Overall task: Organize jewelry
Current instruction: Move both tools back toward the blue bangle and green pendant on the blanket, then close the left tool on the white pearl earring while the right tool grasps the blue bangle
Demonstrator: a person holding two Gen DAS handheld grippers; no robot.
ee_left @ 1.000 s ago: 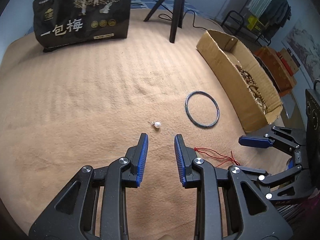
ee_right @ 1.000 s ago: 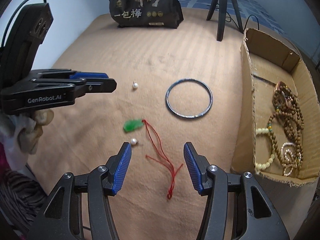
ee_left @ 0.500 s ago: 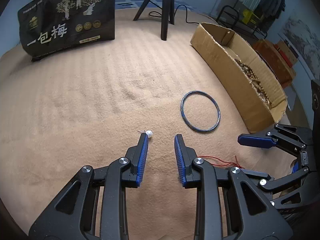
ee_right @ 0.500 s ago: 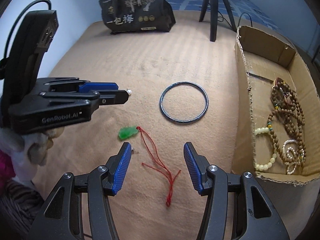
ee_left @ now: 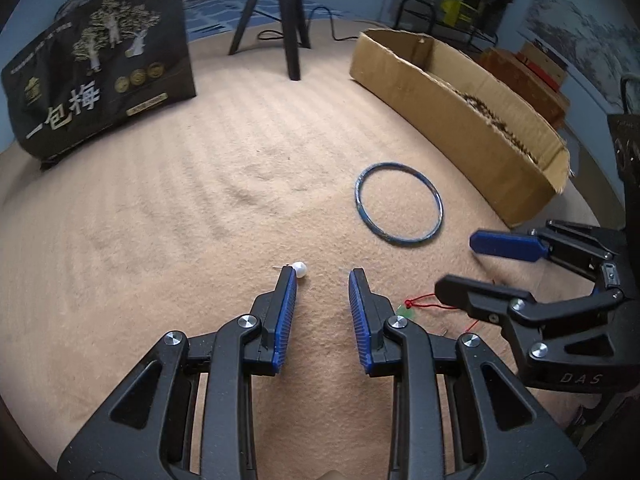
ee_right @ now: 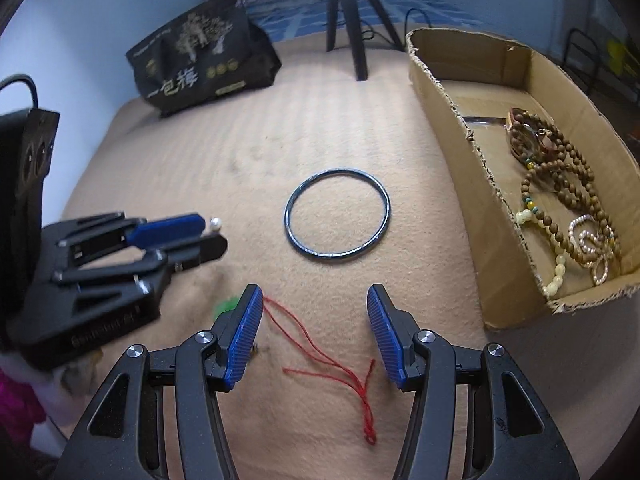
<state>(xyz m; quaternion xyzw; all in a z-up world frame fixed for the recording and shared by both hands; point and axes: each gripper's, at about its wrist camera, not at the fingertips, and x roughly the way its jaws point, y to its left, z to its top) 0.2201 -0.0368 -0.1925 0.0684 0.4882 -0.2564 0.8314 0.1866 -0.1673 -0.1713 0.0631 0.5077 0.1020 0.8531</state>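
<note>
A white pearl earring (ee_left: 300, 269) lies on the tan cloth at the tip of my left gripper's left finger; it also shows in the right wrist view (ee_right: 215, 223). My left gripper (ee_left: 322, 276) is open and empty. My right gripper (ee_right: 315, 295) is open and empty over a red cord (ee_right: 320, 354) tied to a green pendant (ee_right: 226, 305), which its left finger partly hides. A dark blue bangle (ee_right: 337, 219) lies flat ahead, also in the left wrist view (ee_left: 398, 209). A cardboard box (ee_right: 452, 120) on the right holds several bead bracelets (ee_right: 560, 168).
A black snack bag (ee_left: 96, 88) stands at the back left. A black tripod (ee_left: 290, 32) stands at the back centre with a cable behind it. The box's long wall (ee_left: 460, 128) runs along the right. A small dark speck (ee_right: 255, 347) lies by my right gripper's left finger.
My left gripper moved forward until the pearl earring reached its left fingertip. My right gripper moved forward over the red cord; the second pearl near the pendant is now out of sight.
</note>
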